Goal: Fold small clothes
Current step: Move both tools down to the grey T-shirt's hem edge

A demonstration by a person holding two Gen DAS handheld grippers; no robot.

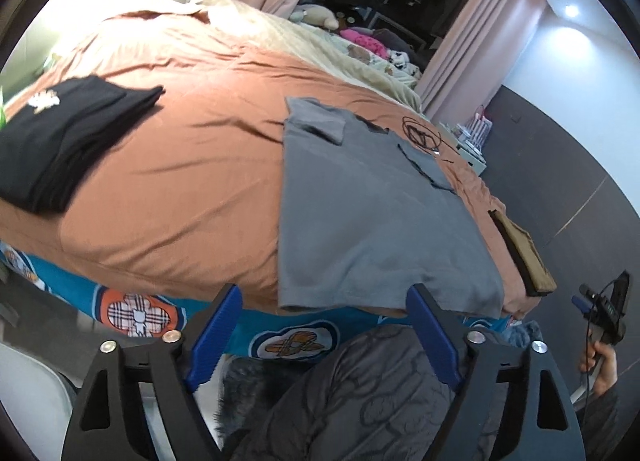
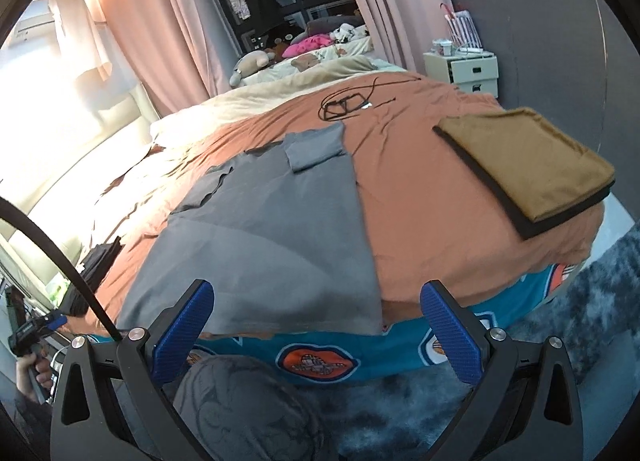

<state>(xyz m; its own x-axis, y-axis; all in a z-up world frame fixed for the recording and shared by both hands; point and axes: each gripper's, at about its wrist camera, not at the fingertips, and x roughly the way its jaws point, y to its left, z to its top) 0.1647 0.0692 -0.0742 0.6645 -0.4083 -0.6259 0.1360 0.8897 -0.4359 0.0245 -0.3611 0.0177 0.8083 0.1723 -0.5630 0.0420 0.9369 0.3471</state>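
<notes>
Grey shirt [image 1: 372, 217] spread flat on the bed [image 1: 180, 181], hem at the near edge; left gripper [image 1: 324, 325] gaping, empty, just short of it. From the right wrist: right gripper [image 2: 316, 321] likewise wide, nothing held; white drawer unit [image 2: 464, 69] beyond, contents unclear.

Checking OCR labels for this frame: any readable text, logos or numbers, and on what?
None readable.
Black folded garment: white emblem, a shape only, no letters.
Teal bed sheet: cartoon patches, no legible words.
Bedside cabinet: items on top too small to read.
</notes>
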